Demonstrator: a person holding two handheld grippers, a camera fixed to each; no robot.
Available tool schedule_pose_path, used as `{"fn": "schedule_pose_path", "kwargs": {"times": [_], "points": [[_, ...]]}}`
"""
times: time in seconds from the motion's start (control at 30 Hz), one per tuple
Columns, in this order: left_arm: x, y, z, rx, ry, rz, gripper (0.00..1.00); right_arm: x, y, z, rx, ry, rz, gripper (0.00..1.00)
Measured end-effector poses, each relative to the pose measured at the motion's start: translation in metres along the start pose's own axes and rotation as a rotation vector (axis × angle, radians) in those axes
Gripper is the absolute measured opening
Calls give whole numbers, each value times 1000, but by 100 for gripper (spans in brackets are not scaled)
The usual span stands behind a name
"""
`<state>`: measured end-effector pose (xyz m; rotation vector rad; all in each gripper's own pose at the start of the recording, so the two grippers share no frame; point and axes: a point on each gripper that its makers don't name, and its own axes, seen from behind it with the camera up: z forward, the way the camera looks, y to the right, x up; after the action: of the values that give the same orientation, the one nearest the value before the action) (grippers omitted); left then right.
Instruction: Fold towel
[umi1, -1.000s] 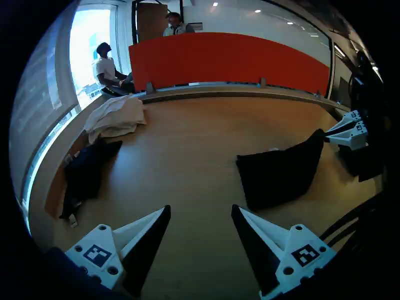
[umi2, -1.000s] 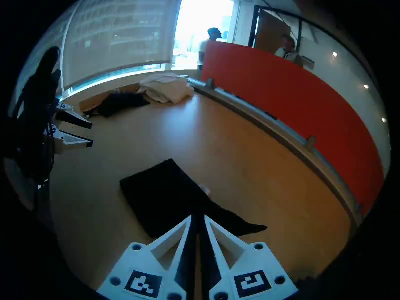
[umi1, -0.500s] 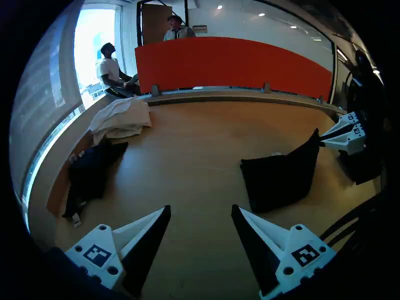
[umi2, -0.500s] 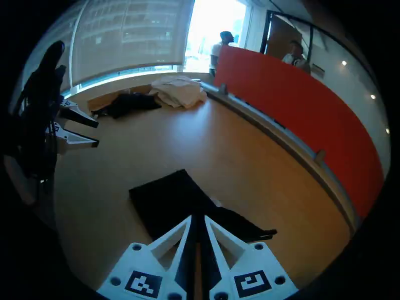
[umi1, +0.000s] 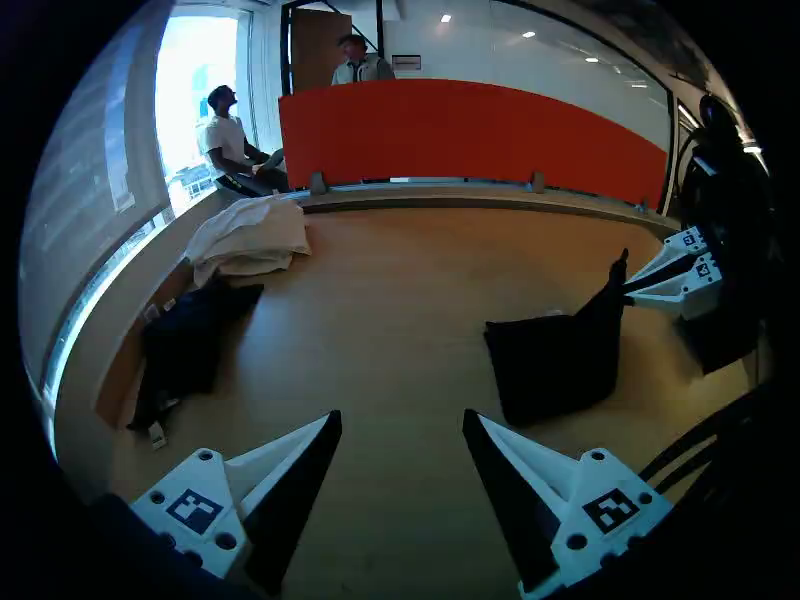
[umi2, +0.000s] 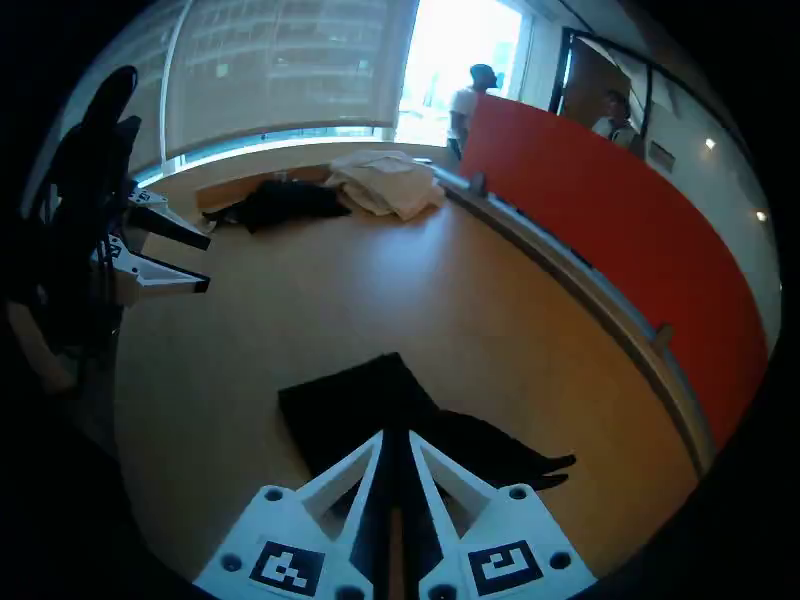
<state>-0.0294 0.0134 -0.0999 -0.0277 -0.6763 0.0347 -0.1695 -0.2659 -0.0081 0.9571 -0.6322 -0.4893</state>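
Black towel (umi2: 345, 410), corner clamped in right claw (umi2: 397, 435), long axis seemingly along its fingers; left claw (umi1: 401, 416) apart.

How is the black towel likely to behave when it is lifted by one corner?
Probably floppy: the black towel peaks where the right gripper pinches its corner, while the rest lies flat on the table. It seems light, since one corner grip holds it up. It will likely drag and fold rather than slide stiffly.
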Motion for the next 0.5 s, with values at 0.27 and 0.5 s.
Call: {"fn": "schedule_pose_path", "kwargs": {"times": [0.27, 0.5], "points": [[0, -3, -6, 11, 9, -14, 90, 6, -32, 30, 86, -31, -59, 3], [-8, -4, -11, 21, 4, -38, 90, -6, -66, 69, 171, -79, -82, 3]]}}
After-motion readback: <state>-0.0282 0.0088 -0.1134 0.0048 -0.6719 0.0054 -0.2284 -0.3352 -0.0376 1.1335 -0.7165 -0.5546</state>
